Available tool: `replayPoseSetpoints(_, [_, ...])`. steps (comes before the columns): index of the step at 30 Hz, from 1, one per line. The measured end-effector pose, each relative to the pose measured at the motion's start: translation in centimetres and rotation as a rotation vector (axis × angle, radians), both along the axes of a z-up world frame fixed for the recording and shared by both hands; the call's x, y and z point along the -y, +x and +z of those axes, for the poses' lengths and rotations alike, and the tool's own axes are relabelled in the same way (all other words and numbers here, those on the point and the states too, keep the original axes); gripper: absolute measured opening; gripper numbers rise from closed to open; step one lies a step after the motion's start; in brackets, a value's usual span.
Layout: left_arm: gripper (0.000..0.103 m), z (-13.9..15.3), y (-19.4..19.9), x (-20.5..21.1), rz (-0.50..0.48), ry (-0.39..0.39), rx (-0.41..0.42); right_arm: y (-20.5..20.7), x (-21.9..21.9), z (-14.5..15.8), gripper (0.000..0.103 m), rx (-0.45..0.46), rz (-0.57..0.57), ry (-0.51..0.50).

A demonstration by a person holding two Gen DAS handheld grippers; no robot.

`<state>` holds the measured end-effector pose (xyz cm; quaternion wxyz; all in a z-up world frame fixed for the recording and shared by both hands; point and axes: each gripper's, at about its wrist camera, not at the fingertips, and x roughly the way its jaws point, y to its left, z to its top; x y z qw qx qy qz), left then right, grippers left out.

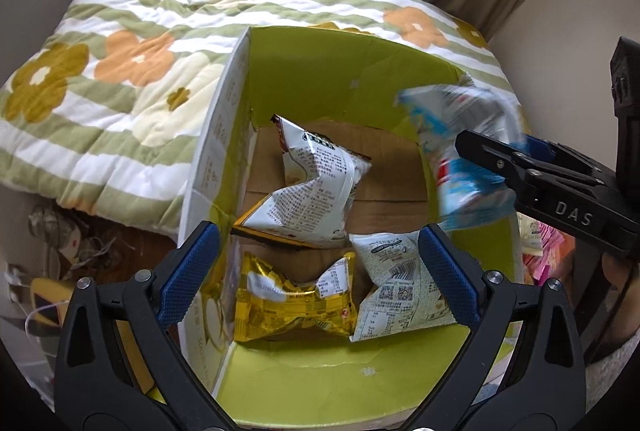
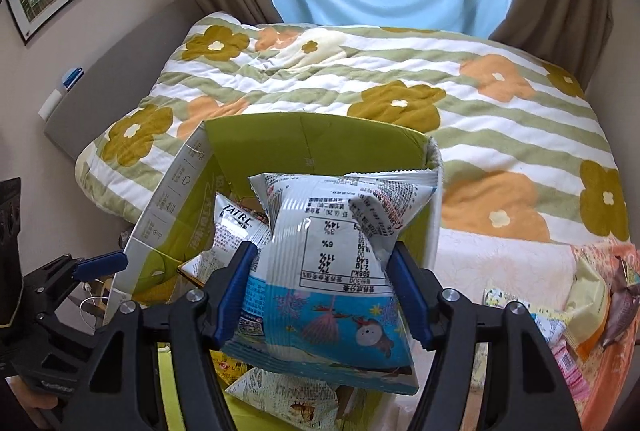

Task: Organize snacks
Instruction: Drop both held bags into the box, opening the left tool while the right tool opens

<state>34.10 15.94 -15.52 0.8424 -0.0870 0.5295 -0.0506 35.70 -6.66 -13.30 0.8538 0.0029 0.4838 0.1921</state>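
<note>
Your green-lined carton (image 1: 320, 71) holds three snack packets, one gold (image 1: 294, 301). Your left gripper (image 1: 316, 271) gapes empty above them. Your right gripper (image 2: 324, 287) pads flank a blue-and-white packet (image 2: 332, 271) over it; I cannot tell whether they press.

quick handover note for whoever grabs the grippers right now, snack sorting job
Left gripper: open and empty, poised over the green box.
Right gripper: the blue and white snack bag sits between its pads at the box's right side; whether the pads still press on it is unclear.
In the box: a gold packet, a white printed packet and a larger white bag.
Done: three snacks boxed.
Left: get the blue and white bag into the box, then fetch the loose snacks piled on the bed to the right.
</note>
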Motion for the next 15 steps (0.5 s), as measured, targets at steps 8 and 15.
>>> replayPoseSetpoints(8, [0.099,-0.6,-1.9,-1.1,0.046,-0.050,-0.025,-1.4,1.1,-0.1,0.098,0.014,-0.015,0.065])
replayPoseSetpoints(15, [0.099,0.3,-2.3,-0.9,0.027,-0.042,-0.008,-2.7,1.8,0.8,0.098,-0.007,-0.047,0.082])
